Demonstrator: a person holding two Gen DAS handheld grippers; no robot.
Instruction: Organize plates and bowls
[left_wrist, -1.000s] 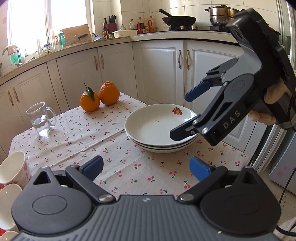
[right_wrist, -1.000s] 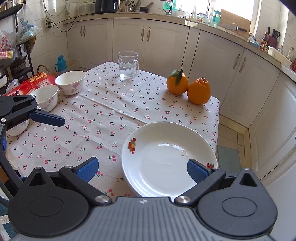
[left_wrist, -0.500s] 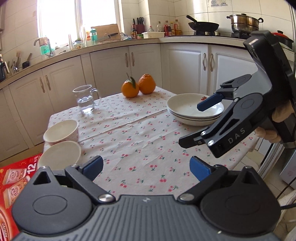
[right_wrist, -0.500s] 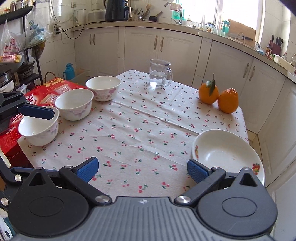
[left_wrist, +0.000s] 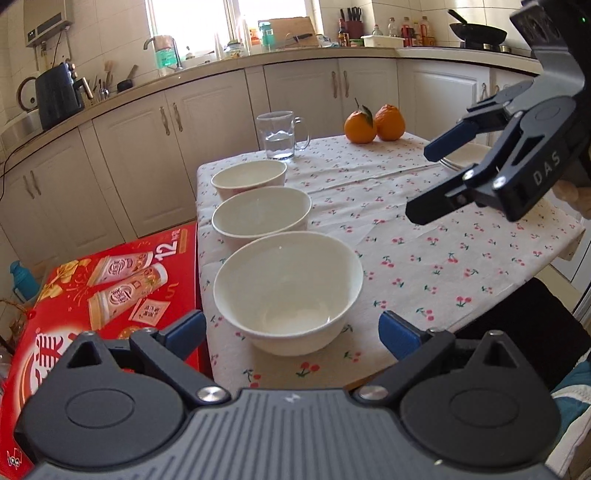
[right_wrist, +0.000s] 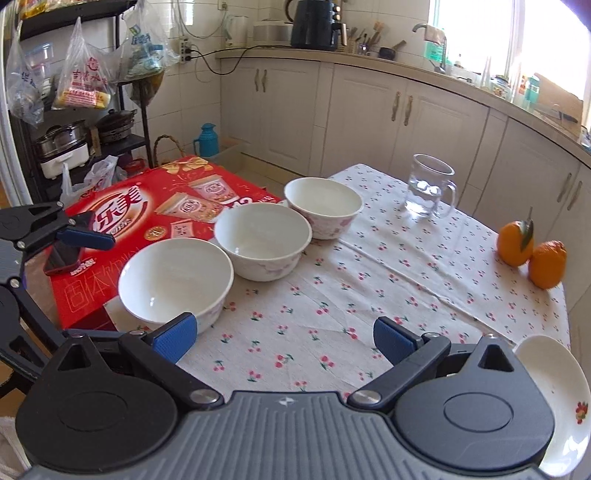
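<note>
Right now left gripper (left_wrist: 291, 328) sits jaws apart and empty, dead ahead of the nearest bowl (left_wrist: 288, 291) at the table's near-left edge — right gripper (right_wrist: 282, 336), also apart, is further off, so left takes it.

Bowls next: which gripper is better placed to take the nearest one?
Probably the left. The left gripper is open and straddles the nearest bowl, lined up with it. The right gripper, also open, faces bare tablecloth, with that bowl off to its left.

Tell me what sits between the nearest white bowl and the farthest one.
A third white ceramic bowl sits between the nearest bowl and the farthest bowl; the right wrist view shows it.
</note>
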